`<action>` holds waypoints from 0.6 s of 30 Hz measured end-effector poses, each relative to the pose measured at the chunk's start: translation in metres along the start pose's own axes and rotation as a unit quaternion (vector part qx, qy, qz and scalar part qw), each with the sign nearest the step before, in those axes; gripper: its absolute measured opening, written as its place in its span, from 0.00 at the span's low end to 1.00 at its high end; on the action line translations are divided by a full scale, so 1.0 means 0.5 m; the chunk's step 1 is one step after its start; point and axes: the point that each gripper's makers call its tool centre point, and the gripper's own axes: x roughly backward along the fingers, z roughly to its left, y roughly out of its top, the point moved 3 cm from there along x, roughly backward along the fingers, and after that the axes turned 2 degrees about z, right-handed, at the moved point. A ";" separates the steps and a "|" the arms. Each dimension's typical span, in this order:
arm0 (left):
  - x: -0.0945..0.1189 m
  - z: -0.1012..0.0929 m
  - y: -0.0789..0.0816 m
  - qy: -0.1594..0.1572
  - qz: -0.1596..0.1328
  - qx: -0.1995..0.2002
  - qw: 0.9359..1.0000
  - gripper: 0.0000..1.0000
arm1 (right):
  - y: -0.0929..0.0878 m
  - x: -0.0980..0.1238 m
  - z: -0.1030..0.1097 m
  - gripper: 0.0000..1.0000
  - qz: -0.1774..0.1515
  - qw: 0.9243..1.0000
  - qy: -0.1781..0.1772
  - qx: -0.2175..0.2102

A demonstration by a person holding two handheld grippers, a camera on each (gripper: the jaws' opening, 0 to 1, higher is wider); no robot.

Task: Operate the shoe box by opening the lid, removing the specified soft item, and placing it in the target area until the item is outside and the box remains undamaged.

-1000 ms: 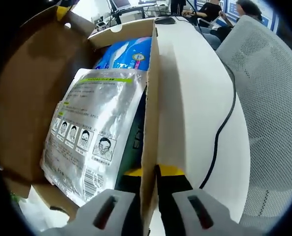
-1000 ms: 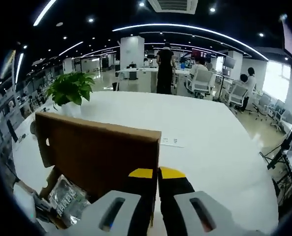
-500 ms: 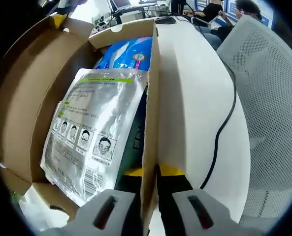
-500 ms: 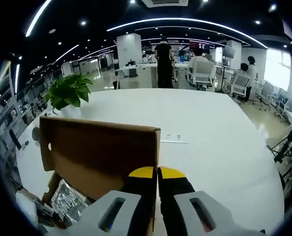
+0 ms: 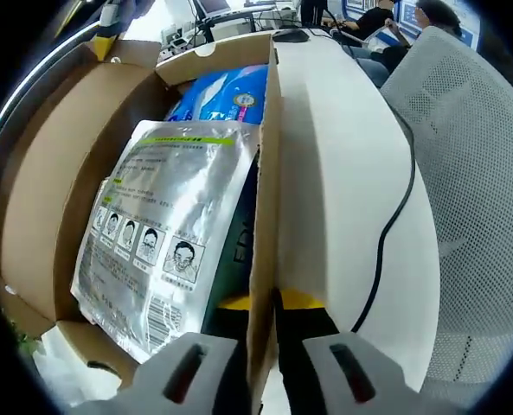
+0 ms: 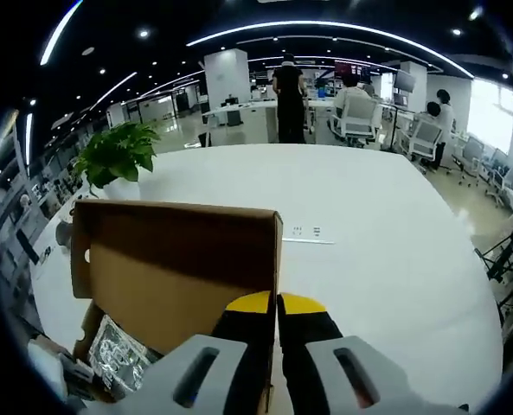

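In the left gripper view, nearest to us, we're seeing the left gripper [image 5: 275,304] w/ its yellow-tipped jaws pinching the box wall [image 5: 265,199], one jaw inside, one outside. The shoe box [image 5: 44,199] is lying open on the white table [image 5: 343,156]. Inside it, a silver foil pouch [image 5: 165,225] w/ a green strip and small face drawings is lying on top, leaning against the pinched wall; that's the soft item, and it's sitting inside the box. Under it, a dark packet is peeking out, and farther back a blue pack [image 5: 226,95] is resting against the far end. The lid [image 5: 31,130] is standing up along the opposite side. A black cable [image 5: 394,216] is running over the table beside a grey mesh chair [image 5: 472,164]. People are sitting at the far end.

In the right gripper view, we're seeing the right gripper [image 6: 278,304] nearest, jaws pressed together on the edge of the raised cardboard lid [image 6: 178,268]. Low down, part of the silver pouch [image 6: 118,354] is showing below the lid. Beyond, the white table [image 6: 368,225] is stretching away, w/ a potted plant [image 6: 118,156] near its far side. Farther off, a person in black [image 6: 288,99] is standing among office desks and chairs.
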 end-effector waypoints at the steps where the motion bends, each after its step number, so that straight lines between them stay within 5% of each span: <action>1: 0.000 0.000 0.000 0.000 0.000 0.001 1.000 0.03 | -0.003 0.001 0.001 0.00 0.004 1.000 0.001 -0.003; 6: 0.000 -0.001 0.000 0.000 0.000 -0.003 1.000 0.03 | -0.009 -0.003 0.005 0.00 0.013 1.000 0.007 0.015; 10: -0.001 -0.001 -0.001 -0.010 -0.001 -0.014 1.000 0.03 | -0.026 -0.028 -0.022 0.00 0.054 0.997 0.000 0.060; 14: -0.001 0.000 -0.001 -0.013 0.001 -0.011 1.000 0.03 | -0.030 -0.047 -0.037 0.00 0.049 0.996 0.011 -0.077; 18: -0.001 -0.001 -0.002 -0.012 0.001 -0.009 1.000 0.03 | -0.026 -0.056 -0.037 0.00 0.057 0.997 0.003 -0.049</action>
